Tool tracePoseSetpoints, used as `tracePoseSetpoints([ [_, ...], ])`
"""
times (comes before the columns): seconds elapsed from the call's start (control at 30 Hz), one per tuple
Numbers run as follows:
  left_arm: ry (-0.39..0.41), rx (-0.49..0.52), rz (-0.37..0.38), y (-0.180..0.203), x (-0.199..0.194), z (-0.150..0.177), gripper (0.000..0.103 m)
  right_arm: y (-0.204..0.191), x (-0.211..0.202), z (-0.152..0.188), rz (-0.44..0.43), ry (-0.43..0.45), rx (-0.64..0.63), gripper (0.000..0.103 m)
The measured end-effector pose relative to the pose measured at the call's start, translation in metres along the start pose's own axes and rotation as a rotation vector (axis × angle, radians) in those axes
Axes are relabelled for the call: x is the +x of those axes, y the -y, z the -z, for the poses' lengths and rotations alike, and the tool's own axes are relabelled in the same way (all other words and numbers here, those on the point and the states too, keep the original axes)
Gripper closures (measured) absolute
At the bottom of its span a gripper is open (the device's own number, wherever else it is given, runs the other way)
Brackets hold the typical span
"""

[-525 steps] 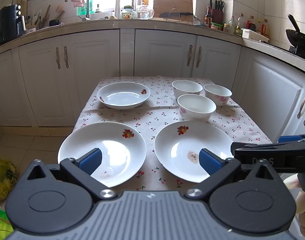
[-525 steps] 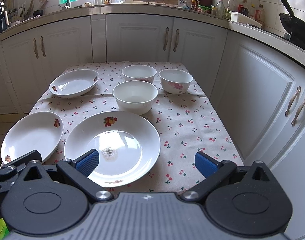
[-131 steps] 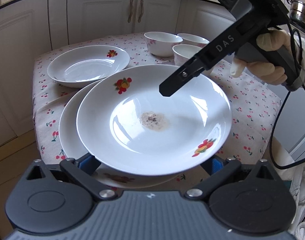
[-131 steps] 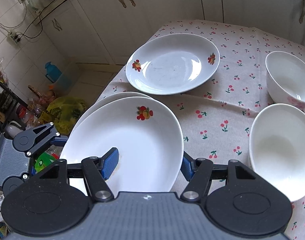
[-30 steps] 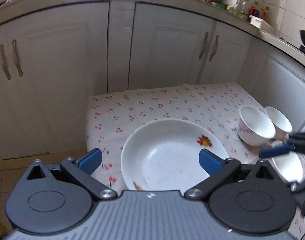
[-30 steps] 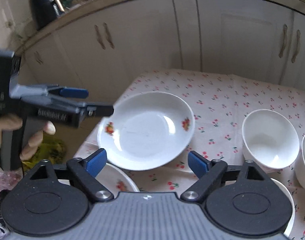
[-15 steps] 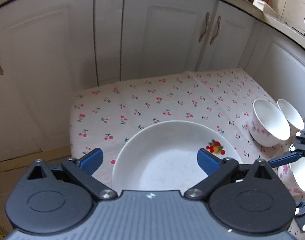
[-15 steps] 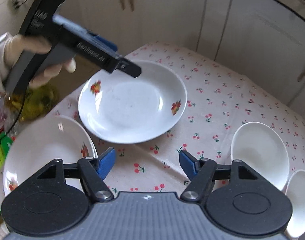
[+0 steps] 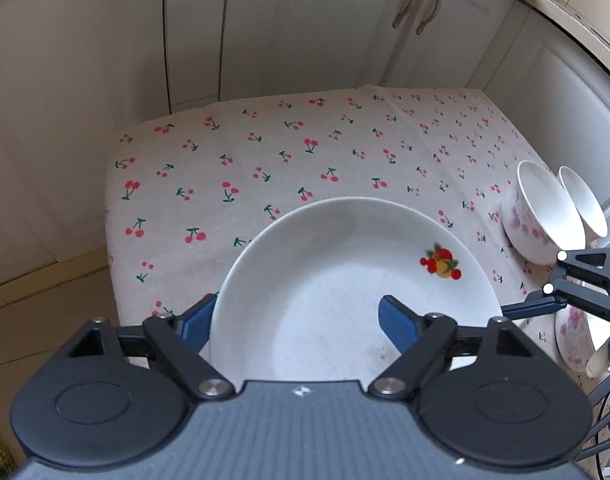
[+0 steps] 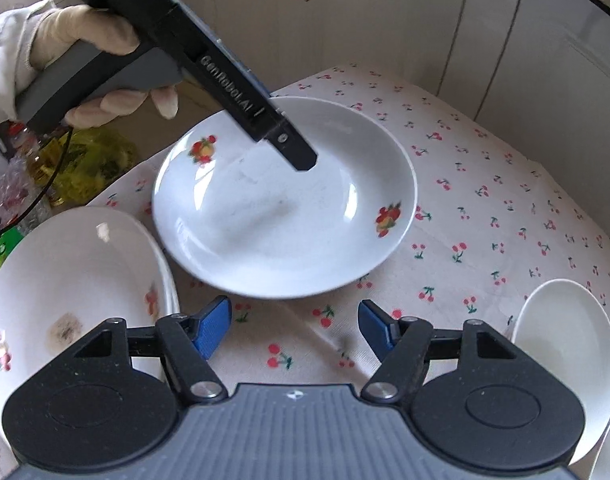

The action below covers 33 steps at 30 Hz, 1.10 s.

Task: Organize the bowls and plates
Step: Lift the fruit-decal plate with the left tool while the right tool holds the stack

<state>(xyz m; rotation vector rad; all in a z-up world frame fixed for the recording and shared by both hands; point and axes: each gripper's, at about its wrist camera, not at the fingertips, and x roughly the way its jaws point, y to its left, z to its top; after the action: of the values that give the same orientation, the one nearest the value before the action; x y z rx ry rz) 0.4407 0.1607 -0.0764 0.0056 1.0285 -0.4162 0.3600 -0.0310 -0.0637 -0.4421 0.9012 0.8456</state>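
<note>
A white plate with fruit prints (image 9: 345, 280) (image 10: 285, 216) lies on the cherry-print tablecloth (image 9: 265, 152). My left gripper (image 9: 297, 320) straddles the plate's left rim, one finger outside it and the other over the inside. Its jaws are closing and the pads do not press on the rim. My right gripper (image 10: 293, 328) hangs over bare cloth just short of the plate's near rim, jaws closing on nothing. Two stacked plates (image 10: 65, 280) sit at the left, the top one stained. Three white bowls (image 9: 541, 216) stand to the right.
White cabinet doors (image 9: 305, 20) close in behind the table. A gloved hand (image 10: 97, 40) holds the left gripper's body above the plate. A yellow bag (image 10: 89, 160) lies on the floor past the table's left edge. One bowl (image 10: 565, 360) is close to my right gripper.
Both grippers have come down and closer to the single plate. The left jaws have narrowed around its rim. The right jaws have narrowed too, and that view has rolled.
</note>
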Motion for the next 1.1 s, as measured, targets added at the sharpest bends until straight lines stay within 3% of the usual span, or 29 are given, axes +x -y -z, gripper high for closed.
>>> tracePoseSetpoints([
  [0.5,-0.027,0.01,0.034,-0.003,0.009,-0.002,0.02,0.002,0.015,-0.003,-0.033,0.004,-0.003,0.029],
  [0.7,-0.049,0.032,0.045,-0.005,0.012,-0.009,0.019,0.001,0.017,-0.005,-0.022,0.003,-0.002,0.023],
  [1.1,-0.082,-0.025,0.171,-0.019,0.011,-0.013,0.02,-0.001,0.02,-0.008,-0.015,0.009,-0.03,0.023],
])
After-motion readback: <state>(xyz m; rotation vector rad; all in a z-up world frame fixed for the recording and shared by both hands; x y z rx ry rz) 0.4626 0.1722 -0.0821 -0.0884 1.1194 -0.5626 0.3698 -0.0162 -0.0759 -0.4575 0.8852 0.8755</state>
